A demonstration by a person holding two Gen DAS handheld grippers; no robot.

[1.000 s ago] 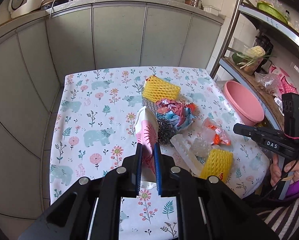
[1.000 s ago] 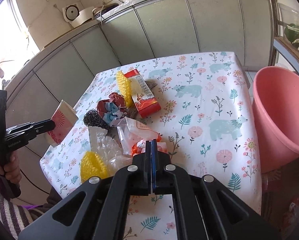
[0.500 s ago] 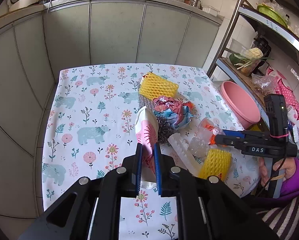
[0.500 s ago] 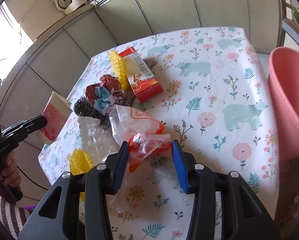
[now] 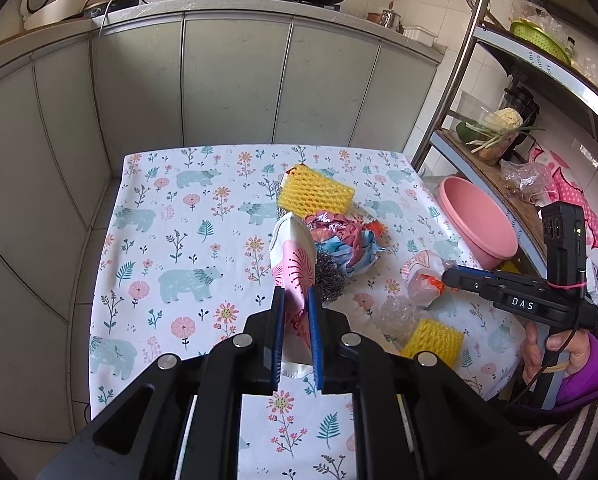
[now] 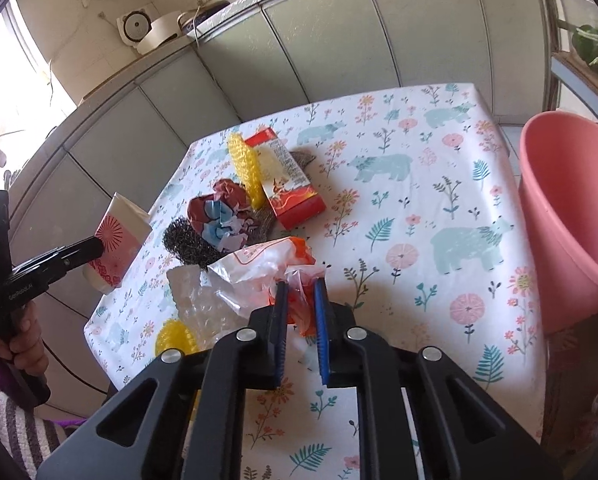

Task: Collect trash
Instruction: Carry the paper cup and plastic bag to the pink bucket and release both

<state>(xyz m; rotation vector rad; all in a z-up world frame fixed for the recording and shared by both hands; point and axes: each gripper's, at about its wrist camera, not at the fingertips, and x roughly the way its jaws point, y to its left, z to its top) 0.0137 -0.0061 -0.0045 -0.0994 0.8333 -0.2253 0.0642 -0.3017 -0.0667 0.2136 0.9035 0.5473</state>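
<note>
Two grippers, both loaded. Right gripper (image 6: 299,300) fingers are pinching a crinkly orange-and-clear plastic bag (image 6: 267,272) at its near end, the pink basin (image 6: 567,216) lying to their right beyond the floral surface (image 6: 419,208). Left gripper (image 5: 296,320) is squeezing a flattened pink paper cup (image 5: 293,264), long axis pointing away. Beyond are lying steel wool (image 5: 330,276), crumpled foil, and yellow foam netting (image 5: 315,192).
</note>
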